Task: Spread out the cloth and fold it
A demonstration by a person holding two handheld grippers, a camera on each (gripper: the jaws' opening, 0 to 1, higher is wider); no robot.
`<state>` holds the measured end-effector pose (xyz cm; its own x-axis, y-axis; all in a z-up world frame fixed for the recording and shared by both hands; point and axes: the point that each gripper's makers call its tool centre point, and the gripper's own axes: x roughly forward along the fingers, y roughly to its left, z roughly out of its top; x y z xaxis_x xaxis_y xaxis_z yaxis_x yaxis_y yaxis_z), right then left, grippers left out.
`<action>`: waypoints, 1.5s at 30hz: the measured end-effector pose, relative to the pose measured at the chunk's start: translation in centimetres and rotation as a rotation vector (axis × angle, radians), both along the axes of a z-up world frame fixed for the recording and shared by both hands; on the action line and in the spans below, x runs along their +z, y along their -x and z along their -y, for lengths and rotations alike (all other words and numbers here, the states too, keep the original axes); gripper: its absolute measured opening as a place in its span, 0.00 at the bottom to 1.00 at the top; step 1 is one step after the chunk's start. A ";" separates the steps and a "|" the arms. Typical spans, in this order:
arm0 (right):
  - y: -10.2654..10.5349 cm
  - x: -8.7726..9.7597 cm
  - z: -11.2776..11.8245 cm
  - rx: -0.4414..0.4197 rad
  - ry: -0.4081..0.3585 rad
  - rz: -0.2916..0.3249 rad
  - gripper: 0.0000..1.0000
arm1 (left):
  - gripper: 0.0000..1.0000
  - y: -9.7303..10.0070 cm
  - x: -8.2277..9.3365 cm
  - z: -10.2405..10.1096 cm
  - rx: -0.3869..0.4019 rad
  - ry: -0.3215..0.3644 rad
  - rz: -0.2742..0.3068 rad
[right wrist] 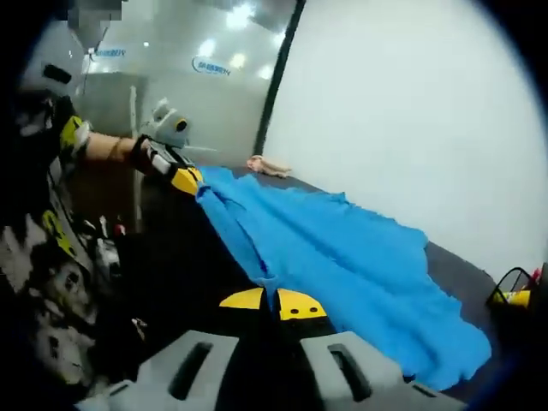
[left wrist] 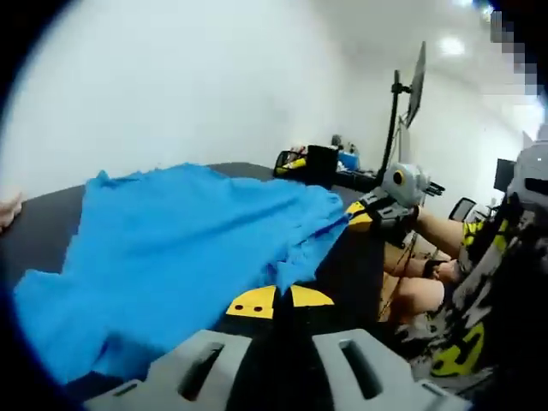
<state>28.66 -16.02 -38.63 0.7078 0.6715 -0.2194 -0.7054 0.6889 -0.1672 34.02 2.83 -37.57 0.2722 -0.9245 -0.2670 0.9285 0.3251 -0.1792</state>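
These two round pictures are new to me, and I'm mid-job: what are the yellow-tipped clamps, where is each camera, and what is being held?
No robot arm here: a person holds a two-jaw gripper in each hand, and a fisheye camera rides on each, looking forward along its jaws.

In the left gripper view, the left gripper rises from the bottom, its yellow-tipped jaws shut on the near edge of the blue cloth. Farther right, the right gripper pinches another part of that edge.

The right gripper view mirrors this: the right gripper is closed on the cloth, and the left gripper appears at upper left, gripping it too.

The cloth lies spread, somewhat wrinkled, over a dark table, near edge lifted between the two grippers.
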 end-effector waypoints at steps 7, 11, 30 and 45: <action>3.3 -2.7 -0.6 0.045 0.044 -0.092 0.02 | 0.02 4.2 -4.6 -1.4 -0.151 -0.179 0.033; 3.9 -4.2 -1.1 0.031 0.052 -0.068 0.03 | 0.02 4.3 -5.3 -1.5 -0.092 -0.103 -0.032; -9.1 -3.9 29.1 -0.907 -0.362 -0.169 0.17 | 0.16 -16.2 -0.1 -15.4 0.622 0.218 0.127; -1.3 -1.7 30.7 -0.989 -0.107 -0.043 0.00 | 0.16 -15.2 -0.3 -16.4 0.634 0.327 -0.033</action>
